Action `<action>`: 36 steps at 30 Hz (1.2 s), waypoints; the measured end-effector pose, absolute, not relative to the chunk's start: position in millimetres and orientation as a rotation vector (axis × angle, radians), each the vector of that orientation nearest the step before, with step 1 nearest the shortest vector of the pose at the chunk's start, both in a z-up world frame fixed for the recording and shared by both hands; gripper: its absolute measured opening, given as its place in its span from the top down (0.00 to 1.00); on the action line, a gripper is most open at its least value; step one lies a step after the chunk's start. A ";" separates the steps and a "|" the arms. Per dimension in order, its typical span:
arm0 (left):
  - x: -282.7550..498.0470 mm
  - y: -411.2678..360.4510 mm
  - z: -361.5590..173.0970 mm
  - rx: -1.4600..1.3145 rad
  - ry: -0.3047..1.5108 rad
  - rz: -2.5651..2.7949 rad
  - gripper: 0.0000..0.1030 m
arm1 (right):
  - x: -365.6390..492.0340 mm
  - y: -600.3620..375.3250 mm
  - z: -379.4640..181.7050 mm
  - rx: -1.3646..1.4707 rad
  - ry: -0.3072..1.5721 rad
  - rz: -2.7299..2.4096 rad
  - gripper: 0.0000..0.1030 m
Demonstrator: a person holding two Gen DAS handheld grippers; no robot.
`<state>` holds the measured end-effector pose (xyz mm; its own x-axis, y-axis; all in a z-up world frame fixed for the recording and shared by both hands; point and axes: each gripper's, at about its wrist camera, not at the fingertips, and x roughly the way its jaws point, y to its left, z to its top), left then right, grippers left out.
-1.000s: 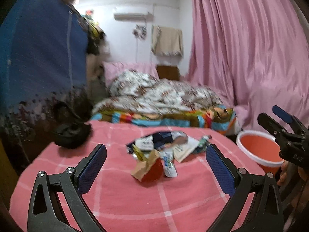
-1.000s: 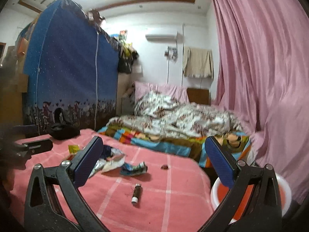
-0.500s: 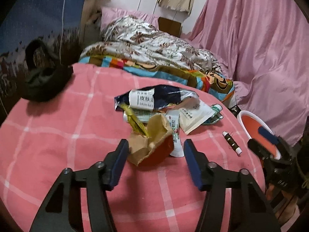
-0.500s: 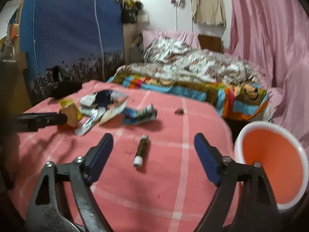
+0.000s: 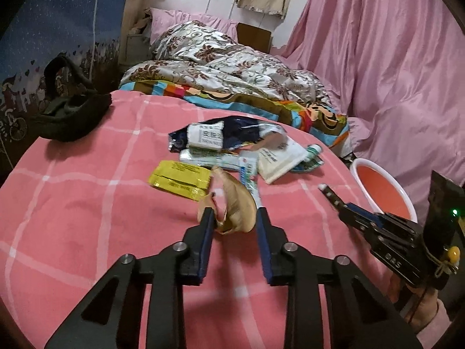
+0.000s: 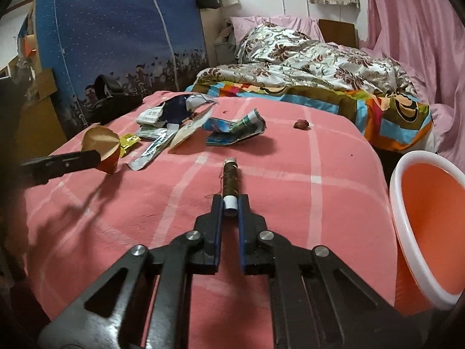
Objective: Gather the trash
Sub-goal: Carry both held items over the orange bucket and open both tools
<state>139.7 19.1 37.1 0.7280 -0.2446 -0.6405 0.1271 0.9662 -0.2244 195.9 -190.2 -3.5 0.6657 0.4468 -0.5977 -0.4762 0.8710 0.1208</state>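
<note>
A crumpled brown paper cup (image 5: 235, 203) with a red outside is pinched between the fingers of my left gripper (image 5: 234, 216), which is shut on it; the right wrist view shows the cup (image 6: 101, 145) at the left. My right gripper (image 6: 231, 203) is shut on the white near end of a spool of brown thread (image 6: 230, 179) that points away along the pink checked cloth (image 6: 290, 203). Behind the cup lie yellow packets (image 5: 180, 179), a toothpaste tube (image 5: 250, 171), a dark blue wrapper (image 5: 229, 133), a white pouch (image 5: 282, 157) and a teal wrapper (image 6: 235, 128).
An orange bucket with a white rim (image 6: 398, 174) stands off the cloth's right edge, below its level. A black bag (image 5: 69, 113) sits at the far left corner. A small reddish scrap (image 6: 301, 124) lies near the far edge. Beyond are a quilt-covered bed (image 5: 232, 67) and pink curtains (image 5: 392, 58).
Both grippers have dropped towards the cloth and gone from wide open to shut, the left on the paper cup and the right on the thread spool.
</note>
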 end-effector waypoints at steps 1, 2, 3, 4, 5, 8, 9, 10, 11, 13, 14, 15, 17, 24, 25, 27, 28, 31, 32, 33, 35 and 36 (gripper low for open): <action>137.6 14.2 36.5 -0.160 0.725 -0.211 0.86 | 195.1 -190.1 -2.8 -0.048 0.658 0.526 0.84; 137.5 10.2 36.0 -0.151 0.726 -0.213 0.91 | 193.1 -190.9 -1.3 -0.047 0.648 0.527 0.84; 137.6 5.4 35.7 -0.143 0.723 -0.213 0.91 | 191.7 -191.2 0.1 -0.047 0.638 0.525 0.84; 137.0 2.1 35.8 -0.143 0.715 -0.215 0.91 | 189.9 -192.6 2.6 -0.046 0.622 0.524 0.84; 137.6 -1.6 36.1 -0.145 0.710 -0.221 0.91 | 186.9 -196.0 5.8 -0.038 0.599 0.525 0.84; 141.8 -14.1 39.2 -0.133 0.700 -0.229 0.91 | 180.8 -207.8 15.3 -0.008 0.537 0.521 0.84; 142.2 -16.8 40.6 -0.137 0.696 -0.236 0.91 | 179.2 -211.3 17.7 0.003 0.519 0.519 0.84; 142.4 -19.9 42.6 -0.137 0.688 -0.240 0.91 | 178.0 -216.0 20.9 0.016 0.501 0.511 0.84; 142.4 -24.4 46.0 -0.130 0.674 -0.242 0.91 | 176.2 -223.2 25.0 0.030 0.474 0.496 0.84; 143.4 -35.3 53.9 -0.117 0.642 -0.259 0.91 | 173.2 -233.1 30.3 0.044 0.431 0.473 0.84; 143.9 -42.6 58.5 -0.113 0.621 -0.273 0.91 | 171.1 -240.2 34.4 0.048 0.401 0.447 0.84; 144.6 -50.7 63.1 -0.107 0.597 -0.287 0.91 | 169.8 -246.0 37.7 0.052 0.379 0.427 0.84; 146.4 -70.0 72.4 -0.087 0.544 -0.321 0.91 | 165.3 -263.1 45.0 0.076 0.322 0.382 0.84; 169.4 -155.1 93.8 -0.020 0.448 -0.513 0.91 | 156.1 -324.0 59.7 0.136 0.217 0.197 0.83; 173.4 -167.8 94.1 -0.011 0.446 -0.540 0.91 | 156.5 -332.7 59.9 0.151 0.215 0.172 0.84; 185.4 -193.6 92.5 -0.002 0.461 -0.587 0.91 | 157.6 -347.6 59.1 0.174 0.220 0.121 0.83; 193.1 -206.7 90.5 -0.003 0.479 -0.610 0.91 | 158.9 -354.4 58.1 0.185 0.227 0.100 0.83; 207.3 -238.5 84.8 0.003 0.532 -0.650 0.91 | 166.4 -376.2 52.6 0.222 0.272 0.040 0.83; 214.3 -249.4 80.8 0.012 0.560 -0.659 0.91 | 168.0 -380.1 50.5 0.226 0.287 0.025 0.83; 223.5 -261.3 75.5 0.019 0.590 -0.665 0.91 | 168.3 -385.3 47.4 0.230 0.302 0.011 0.83; 236.5 -279.8 65.1 0.028 0.655 -0.674 0.91 | 169.6 -397.0 40.0 0.254 0.344 -0.012 0.83; 240.3 -285.0 60.0 0.030 0.680 -0.673 0.91 | 168.7 -401.1 36.9 0.263 0.360 -0.018 0.83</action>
<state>240.3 -285.0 60.0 0.5760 -0.5652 -0.5905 0.5844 0.7899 -0.1860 168.7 -401.1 36.9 0.9360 0.0294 -0.3508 0.0636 0.9659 0.2509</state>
